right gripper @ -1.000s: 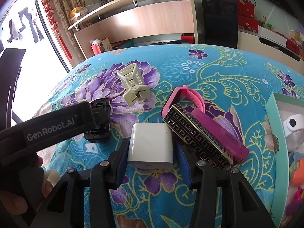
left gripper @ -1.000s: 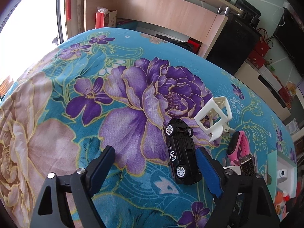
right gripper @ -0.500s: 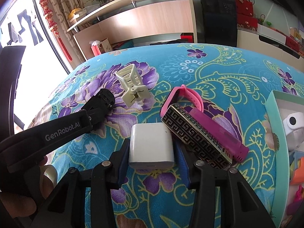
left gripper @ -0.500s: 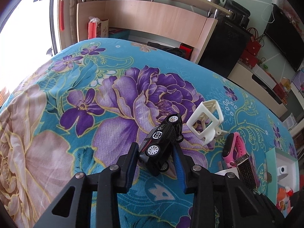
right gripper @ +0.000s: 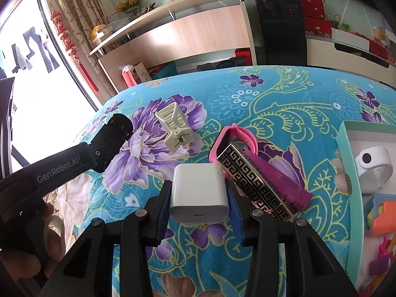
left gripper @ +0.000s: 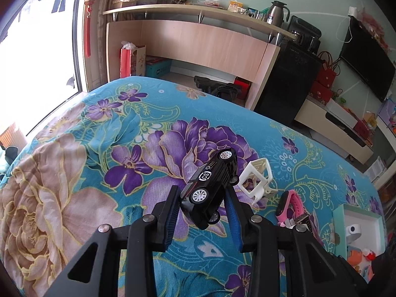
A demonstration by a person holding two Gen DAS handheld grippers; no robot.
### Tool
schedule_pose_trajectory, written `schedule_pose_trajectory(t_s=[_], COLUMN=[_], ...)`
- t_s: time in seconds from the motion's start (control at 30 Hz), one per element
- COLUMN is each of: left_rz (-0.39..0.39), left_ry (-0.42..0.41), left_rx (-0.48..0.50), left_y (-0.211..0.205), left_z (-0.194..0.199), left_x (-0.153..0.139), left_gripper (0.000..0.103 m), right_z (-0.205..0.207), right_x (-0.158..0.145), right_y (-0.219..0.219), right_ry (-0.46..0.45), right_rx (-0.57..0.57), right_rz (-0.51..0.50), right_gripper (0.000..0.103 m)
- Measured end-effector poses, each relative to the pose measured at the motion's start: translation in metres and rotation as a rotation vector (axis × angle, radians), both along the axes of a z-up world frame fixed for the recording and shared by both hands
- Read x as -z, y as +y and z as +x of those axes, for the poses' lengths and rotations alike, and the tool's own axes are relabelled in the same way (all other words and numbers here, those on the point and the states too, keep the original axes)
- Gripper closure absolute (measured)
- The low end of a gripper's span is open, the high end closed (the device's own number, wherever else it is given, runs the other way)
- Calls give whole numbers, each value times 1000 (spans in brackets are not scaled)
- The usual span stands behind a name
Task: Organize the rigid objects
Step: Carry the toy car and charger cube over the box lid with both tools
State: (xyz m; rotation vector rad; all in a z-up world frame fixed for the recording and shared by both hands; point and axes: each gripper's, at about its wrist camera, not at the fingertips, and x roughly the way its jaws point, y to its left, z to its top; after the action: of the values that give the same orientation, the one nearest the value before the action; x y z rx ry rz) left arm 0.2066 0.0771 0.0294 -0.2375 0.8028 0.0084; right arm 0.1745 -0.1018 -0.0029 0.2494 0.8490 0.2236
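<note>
My left gripper (left gripper: pixel 201 204) is shut on a black toy car (left gripper: pixel 210 185), which hangs tilted above the flowered blanket. In the right wrist view that same gripper (right gripper: pixel 116 133) reaches in from the left with the car at its tip. My right gripper (right gripper: pixel 199 198) is shut on a white charger block (right gripper: pixel 199 191), held just over the blanket. Beside the block lie a gold-patterned harmonica (right gripper: pixel 250 177) on a magenta case (right gripper: pixel 282 180) and a pink watch (right gripper: pixel 232 136). A cream hair claw (right gripper: pixel 174 130) (left gripper: pixel 257 180) lies further back.
A mint-green box (right gripper: pixel 346 173) at the right edge holds a white gadget and colourful toys. The blanket (left gripper: pixel 74 185) spreads wide to the left. Beyond its far edge stand a wooden shelf unit (left gripper: pixel 198 42) and a black cabinet (left gripper: pixel 284 86). A hand (right gripper: pixel 19 259) grips the left tool.
The left jaws closed on the black car and lifted it off the blanket, tilting it. The right gripper stayed shut on the white block, almost still.
</note>
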Motion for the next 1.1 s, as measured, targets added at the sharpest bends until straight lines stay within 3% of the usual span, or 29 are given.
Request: schedule_pose_trajectory(t_s=[0.37,1.1], left_rz=[14,112], left_ry=[-94,-105], left_rx=[103,508], left_y=[-42,-215], left_z=[-14,-47], left_x=[-41,-41], left_gripper=[64,64], right_z=[-22,-73], right_x=[-42,-42], right_y=[-53,-214], right_ry=[-118,-55], right_rx=[143,570], right_rz=[25,-70], right_gripper=[59,59])
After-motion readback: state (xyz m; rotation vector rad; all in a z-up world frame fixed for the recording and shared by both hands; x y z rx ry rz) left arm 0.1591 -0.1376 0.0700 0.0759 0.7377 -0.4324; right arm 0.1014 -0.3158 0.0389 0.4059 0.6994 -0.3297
